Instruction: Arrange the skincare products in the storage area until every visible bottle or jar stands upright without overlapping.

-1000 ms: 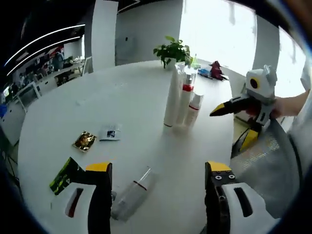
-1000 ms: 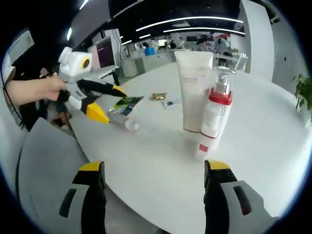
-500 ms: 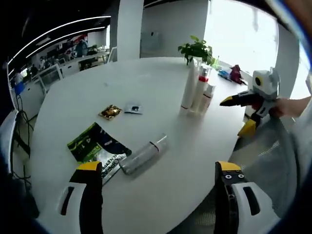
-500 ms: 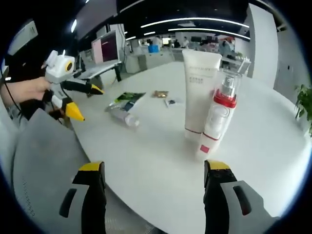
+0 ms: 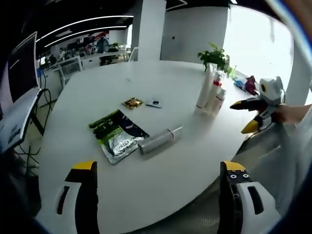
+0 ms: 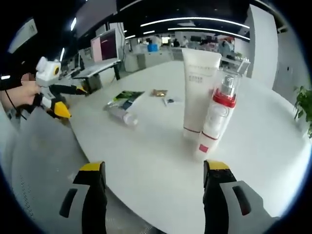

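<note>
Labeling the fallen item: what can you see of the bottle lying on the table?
The bottle is a clear or frosted cylinder, plastic by the look, lying on its side on the white table. A thin dark band rings it near the narrower cap end, which points toward the upright products. Its other end lies against or over the green pouch. Neither gripper touches it.

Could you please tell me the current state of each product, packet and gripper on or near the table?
white tube: standing upright
red-collared pump bottle: upright, beside the tube
clear bottle: lying on its side
green pouch: lying flat
gold sachet: lying flat
left gripper: open, empty
right gripper: open, empty
</note>
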{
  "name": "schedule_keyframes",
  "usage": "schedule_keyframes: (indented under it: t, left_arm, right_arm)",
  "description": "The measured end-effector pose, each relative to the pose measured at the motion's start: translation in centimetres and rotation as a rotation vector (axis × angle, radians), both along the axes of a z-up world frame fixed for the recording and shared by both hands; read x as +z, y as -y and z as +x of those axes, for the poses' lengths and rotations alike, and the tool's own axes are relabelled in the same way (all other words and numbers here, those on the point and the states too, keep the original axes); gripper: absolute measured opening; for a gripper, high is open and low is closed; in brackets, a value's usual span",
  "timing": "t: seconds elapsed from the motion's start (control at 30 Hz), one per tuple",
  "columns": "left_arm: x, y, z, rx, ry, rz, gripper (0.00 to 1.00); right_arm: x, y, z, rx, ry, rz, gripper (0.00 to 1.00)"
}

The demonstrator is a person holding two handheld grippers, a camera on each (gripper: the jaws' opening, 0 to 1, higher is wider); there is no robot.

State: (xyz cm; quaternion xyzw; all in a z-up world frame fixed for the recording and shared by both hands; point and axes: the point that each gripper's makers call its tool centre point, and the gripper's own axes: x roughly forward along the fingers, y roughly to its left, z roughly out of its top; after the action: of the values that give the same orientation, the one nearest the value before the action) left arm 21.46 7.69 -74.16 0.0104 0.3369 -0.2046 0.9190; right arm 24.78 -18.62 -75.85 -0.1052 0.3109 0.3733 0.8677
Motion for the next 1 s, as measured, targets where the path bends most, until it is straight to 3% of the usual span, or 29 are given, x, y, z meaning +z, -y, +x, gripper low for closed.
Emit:
schedule_keyframes:
  t: [0.13,0.5,1.0]
  left_arm:
    - [0.4,-0.3,0.7,0.016,0.027,-0.010,0.98]
    - [-0.1,-0.3,0.6,-0.001,0.008,0.004,0.97]
    - [-1.0,0.9,0.2,-0.100,-0.015,0.041,0.90]
  right_arm:
    - [-0.1,0.1,0.1,-0.007,-0.001,0.006,0.83]
    - [-0.2,-0.1,-0.1,-0.004,-0.009,0.003,0.84]
    - [-0.2,-0.1,-0.5,0.009,-0.015,-0.012,0.85]
